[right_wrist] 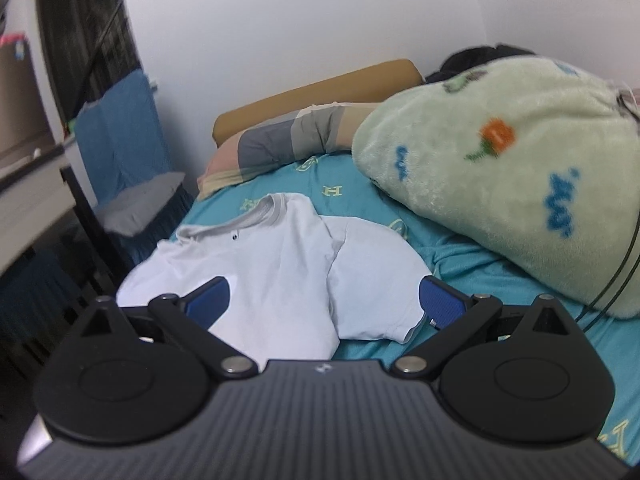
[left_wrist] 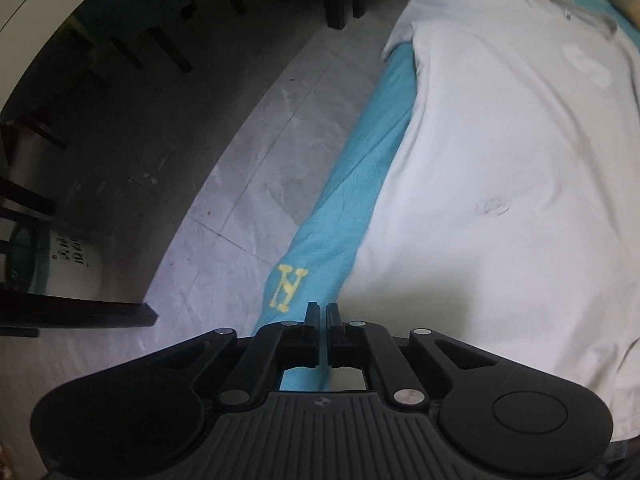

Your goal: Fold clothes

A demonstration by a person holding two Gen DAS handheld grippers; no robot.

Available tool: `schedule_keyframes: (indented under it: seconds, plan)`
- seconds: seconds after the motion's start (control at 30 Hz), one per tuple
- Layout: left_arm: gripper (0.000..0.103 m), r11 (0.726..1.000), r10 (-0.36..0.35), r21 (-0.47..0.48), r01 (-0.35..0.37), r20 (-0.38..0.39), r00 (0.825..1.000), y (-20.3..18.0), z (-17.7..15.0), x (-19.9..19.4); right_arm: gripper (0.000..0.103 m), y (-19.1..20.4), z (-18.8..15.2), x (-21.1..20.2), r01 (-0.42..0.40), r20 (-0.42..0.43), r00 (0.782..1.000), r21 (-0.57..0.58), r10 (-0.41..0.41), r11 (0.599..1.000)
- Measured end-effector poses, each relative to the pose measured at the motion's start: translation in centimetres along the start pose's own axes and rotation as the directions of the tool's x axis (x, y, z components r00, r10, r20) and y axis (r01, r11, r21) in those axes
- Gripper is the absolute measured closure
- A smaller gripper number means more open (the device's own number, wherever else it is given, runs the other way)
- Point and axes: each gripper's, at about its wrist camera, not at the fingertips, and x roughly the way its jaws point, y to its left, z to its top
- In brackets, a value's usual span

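My white T-shirt [right_wrist: 280, 256] lies spread on the bed's teal sheet [right_wrist: 472, 264]. Only my left view shows the grey tiled floor [left_wrist: 248, 152] beside the bed; only the right shows the green blanket [right_wrist: 500, 176]. My left tool [left_wrist: 323, 312] is closed on nothing, my right tool [right_wrist: 324, 300] wide open and empty.

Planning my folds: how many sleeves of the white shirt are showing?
2. One sleeve lies spread on the teal sheet beside the green blanket. The other sits at the bed's floor-side edge. Neither looks folded yet.
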Motion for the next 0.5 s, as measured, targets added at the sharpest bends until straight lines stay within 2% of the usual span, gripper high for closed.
schedule_keyframes:
  seconds: [0.03,0.1,0.13,0.2,0.27,0.4,0.47,0.5]
  plan:
    - [0.079,1.0,-0.014,-0.008,0.014,0.019,1.0,-0.4,0.3,-0.6,0.0,-0.5,0.3,0.1,-0.005,-0.002,1.0,0.028,0.005,1.0]
    - [0.052,0.999,-0.051,0.017,0.049,0.1,0.994,-3.6,1.4,-1.5,0.0,-1.6,0.8,0.2,-0.015,-0.004,1.0,0.084,0.016,0.996]
    - [0.049,0.997,-0.07,0.033,0.066,0.141,0.987,-5.3,1.9,-2.0,0.0,-2.3,1.2,0.4,-0.02,-0.007,1.0,0.119,0.021,0.993]
    - [0.039,0.989,-0.146,0.022,0.145,0.205,0.968,-7.7,1.9,-2.7,0.001,-3.9,1.9,1.7,-0.029,-0.022,0.999,0.214,0.035,0.976]
    - [0.034,0.972,-0.228,0.009,0.233,0.254,0.94,-10.2,2.2,-3.1,0.002,-5.3,2.2,3.7,-0.045,-0.059,0.996,0.293,0.065,0.955]
    - [0.033,0.93,-0.35,0.001,0.367,0.302,0.887,-15.6,3.4,-1.6,0.007,-8.2,0.8,7.8,-0.044,-0.108,0.989,0.451,0.104,0.891]
    - [0.032,0.908,-0.399,0.015,0.419,0.338,0.852,-17.4,3.8,0.2,0.019,-9.4,-0.4,9.8,-0.009,-0.153,0.983,0.492,0.096,0.871]
    - [0.031,0.904,-0.41,0.032,0.427,0.352,0.841,-18.1,4.0,0.8,0.022,-9.9,-0.9,10.7,0.018,-0.178,0.981,0.5,0.082,0.866]
